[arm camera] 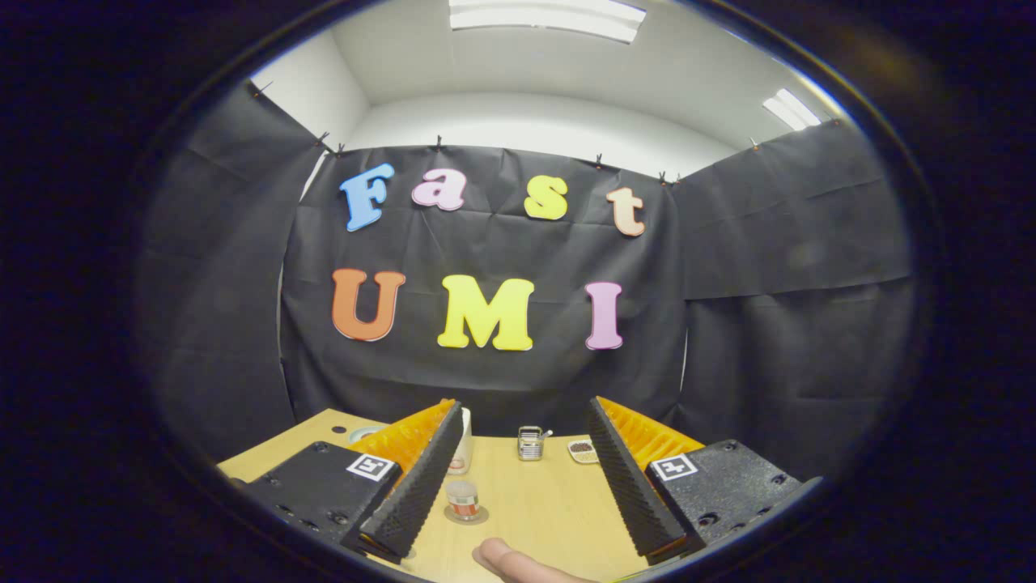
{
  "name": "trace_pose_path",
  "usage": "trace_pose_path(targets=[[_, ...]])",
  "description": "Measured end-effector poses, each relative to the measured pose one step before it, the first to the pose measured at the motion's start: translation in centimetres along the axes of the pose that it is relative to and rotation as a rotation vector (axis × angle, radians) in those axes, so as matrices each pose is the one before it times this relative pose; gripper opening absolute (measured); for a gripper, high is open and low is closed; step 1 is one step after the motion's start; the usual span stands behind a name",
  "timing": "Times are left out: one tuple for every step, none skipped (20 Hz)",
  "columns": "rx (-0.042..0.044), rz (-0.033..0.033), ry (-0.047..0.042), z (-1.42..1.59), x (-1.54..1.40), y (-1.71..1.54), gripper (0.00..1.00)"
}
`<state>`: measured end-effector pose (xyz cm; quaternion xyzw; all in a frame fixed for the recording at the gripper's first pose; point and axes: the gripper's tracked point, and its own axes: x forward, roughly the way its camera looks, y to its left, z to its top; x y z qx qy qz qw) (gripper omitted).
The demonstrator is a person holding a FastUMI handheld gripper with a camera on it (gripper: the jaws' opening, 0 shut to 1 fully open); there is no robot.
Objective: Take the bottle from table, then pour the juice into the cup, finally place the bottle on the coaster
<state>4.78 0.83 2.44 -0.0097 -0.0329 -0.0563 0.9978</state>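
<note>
Gripper (522, 470) level over table (550, 510), jaws wide open w/ nothing between, cup (464, 500) just ahead.

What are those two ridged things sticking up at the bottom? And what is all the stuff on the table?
Those are the two fingers of a gripper, a grabbing tool a person holds in one hand. The camera rides on it and looks forward along the fingers. They are open and hold nothing. Between them, on the wooden table, stands a small cup on a coaster. A white bottle peeks out behind one finger. Farther back are a little metal holder and a small dish. A fingertip shows nearest the camera.
</note>
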Motion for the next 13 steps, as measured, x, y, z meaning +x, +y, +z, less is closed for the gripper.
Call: trace_pose_path(targets=[[0.00552,-0.0085,0.00575,0.117,-0.284,-0.4,0.99],[0.00187,-0.00473,0.00935,0.089,-0.198,-0.371,0.99],[0.00222,-0.00264,0.0103,0.056,-0.162,-0.205,0.99],[0.00257,0.00422,0.00925,0.108,0.028,-0.053,0.99],[0.00384,0.00465,0.00672,0.069,-0.075,0.008,0.99],[0.00419,0.00087,0.00351,0.111,-0.037,-0.158,0.99],[0.00209,-0.00122,-0.00175,0.187,-0.015,-0.24,0.99],[-0.00276,-0.00179,-0.00466,0.159,-0.017,-0.213,0.99],[-0.00543,-0.00438,-0.00032,-0.174,0.039,-0.202,0.99],[-0.00349,-0.00173,-0.00045,-0.061,-0.075,-0.061,0.99],[-0.00331,0.00224,0.00298,-0.053,-0.064,0.077,0.99],[-0.00189,0.00347,0.00241,-0.038,0.004,0.129,0.99],[-0.00434,0.00225,0.00527,-0.142,-0.055,0.063,0.99]])
